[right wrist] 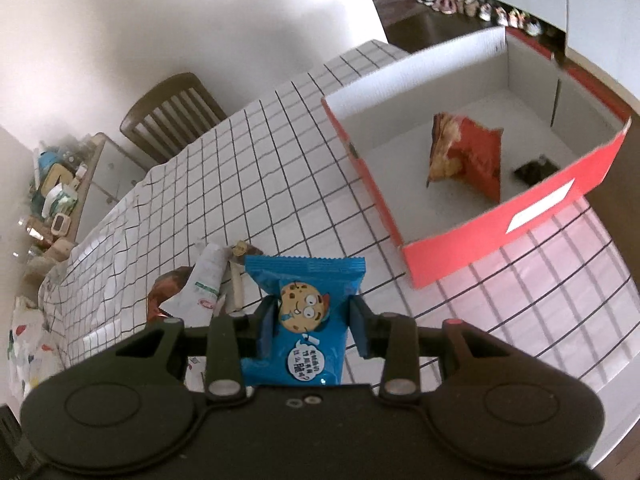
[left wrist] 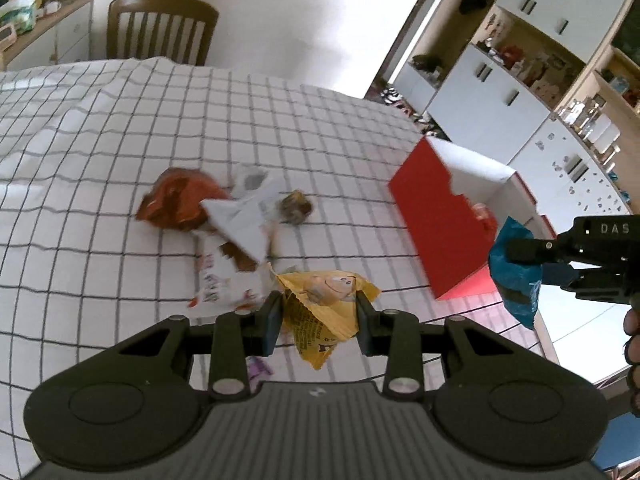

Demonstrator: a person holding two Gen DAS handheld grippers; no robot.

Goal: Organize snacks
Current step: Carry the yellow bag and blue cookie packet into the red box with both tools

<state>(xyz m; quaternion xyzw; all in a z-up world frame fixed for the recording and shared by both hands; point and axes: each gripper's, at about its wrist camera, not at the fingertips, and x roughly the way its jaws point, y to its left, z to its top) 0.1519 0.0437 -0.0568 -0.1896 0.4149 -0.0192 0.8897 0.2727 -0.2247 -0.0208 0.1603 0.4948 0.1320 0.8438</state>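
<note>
The letters "DAS" stand in white on the black right gripper body, while the print on the blue packet and yellow packet is too blurred to read.

We could not read print on blurred white wrapper; small dark item inside red box stayed unidentifiable; shelf clutter too small.
</note>
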